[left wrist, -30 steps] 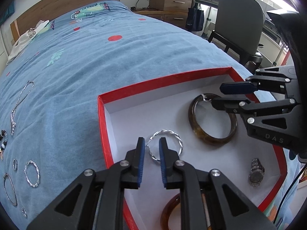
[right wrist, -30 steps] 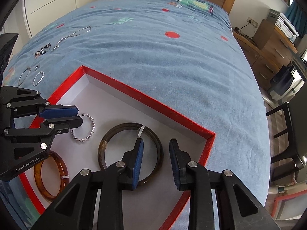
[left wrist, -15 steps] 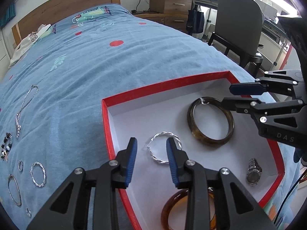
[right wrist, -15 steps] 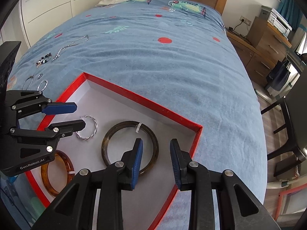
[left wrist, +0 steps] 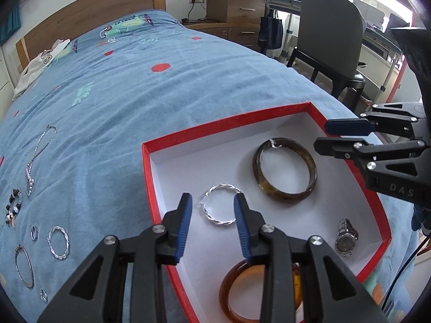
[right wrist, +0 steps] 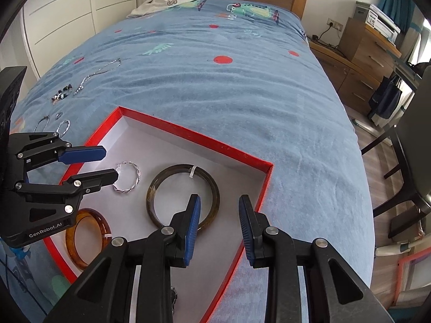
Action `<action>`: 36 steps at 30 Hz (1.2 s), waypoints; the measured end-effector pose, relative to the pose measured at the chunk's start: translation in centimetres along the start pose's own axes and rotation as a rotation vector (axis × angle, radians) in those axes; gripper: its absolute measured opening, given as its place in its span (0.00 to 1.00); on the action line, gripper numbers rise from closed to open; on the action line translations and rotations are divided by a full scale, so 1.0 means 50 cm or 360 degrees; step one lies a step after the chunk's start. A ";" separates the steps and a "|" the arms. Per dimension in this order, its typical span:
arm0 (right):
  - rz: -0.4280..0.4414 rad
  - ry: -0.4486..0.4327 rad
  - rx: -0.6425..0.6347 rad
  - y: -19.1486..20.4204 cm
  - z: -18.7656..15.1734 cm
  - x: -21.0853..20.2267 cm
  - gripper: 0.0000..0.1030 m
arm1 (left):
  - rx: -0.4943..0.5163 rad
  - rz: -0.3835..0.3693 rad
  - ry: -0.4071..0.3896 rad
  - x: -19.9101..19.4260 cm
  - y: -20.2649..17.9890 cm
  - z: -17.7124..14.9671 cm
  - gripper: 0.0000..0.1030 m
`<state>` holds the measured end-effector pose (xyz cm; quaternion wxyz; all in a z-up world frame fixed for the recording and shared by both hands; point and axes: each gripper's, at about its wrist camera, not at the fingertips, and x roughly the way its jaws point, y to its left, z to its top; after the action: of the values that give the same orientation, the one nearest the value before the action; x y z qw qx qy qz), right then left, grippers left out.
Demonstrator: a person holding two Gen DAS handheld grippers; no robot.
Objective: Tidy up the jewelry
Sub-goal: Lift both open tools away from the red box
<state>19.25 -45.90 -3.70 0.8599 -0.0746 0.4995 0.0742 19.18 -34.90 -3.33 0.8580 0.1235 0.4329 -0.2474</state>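
A red box (left wrist: pixel 223 125) with a white floor sits on the blue bedspread. In it lie a twisted silver hoop (left wrist: pixel 217 221), a dark brown bangle (left wrist: pixel 282 198), an amber bangle (left wrist: pixel 226 290) and a silver watch (left wrist: pixel 346 238). My left gripper (left wrist: pixel 212 197) hovers open just over the twisted hoop, its pads clear of it. My right gripper (right wrist: pixel 219 199) stands open and empty above the box's right corner, beside the dark bangle (right wrist: pixel 156 185). Each gripper shows in the other's view: the right gripper (left wrist: pixel 322 136) and the left gripper (right wrist: pixel 110 162).
Left of the box on the bedspread lie a silver necklace (left wrist: pixel 37 153), a bead bracelet (left wrist: pixel 13 210), a second twisted hoop (left wrist: pixel 58 242), a thin hoop (left wrist: pixel 24 269) and a small ring (left wrist: pixel 33 232). A chair (left wrist: pixel 328 35) and dresser (left wrist: pixel 234 0) stand beyond the bed's right edge.
My left jaws have spread and let go of the twisted hoop, which now lies flat on the box floor. The right gripper has drawn back a little from the dark bangle.
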 end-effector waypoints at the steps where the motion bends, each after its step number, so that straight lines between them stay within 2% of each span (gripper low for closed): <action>1: -0.0001 -0.0003 0.0004 -0.001 -0.001 -0.002 0.28 | -0.0003 0.0000 -0.0002 -0.002 0.001 0.001 0.30; 19: -0.0003 -0.0039 0.0094 0.010 -0.028 -0.068 0.28 | -0.0030 0.0027 -0.0038 -0.093 0.004 -0.018 0.30; 29: 0.0033 -0.0080 0.0122 0.054 -0.042 -0.131 0.29 | -0.0079 0.0076 -0.0063 -0.186 0.022 -0.052 0.30; 36: 0.0063 -0.0149 0.0111 0.105 -0.045 -0.200 0.29 | -0.0118 0.0127 -0.0126 -0.278 0.044 -0.080 0.30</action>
<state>11.36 -41.74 3.61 0.8827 -0.0311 0.4625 0.0772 10.64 -26.91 5.44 0.8876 0.0989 0.4022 -0.2014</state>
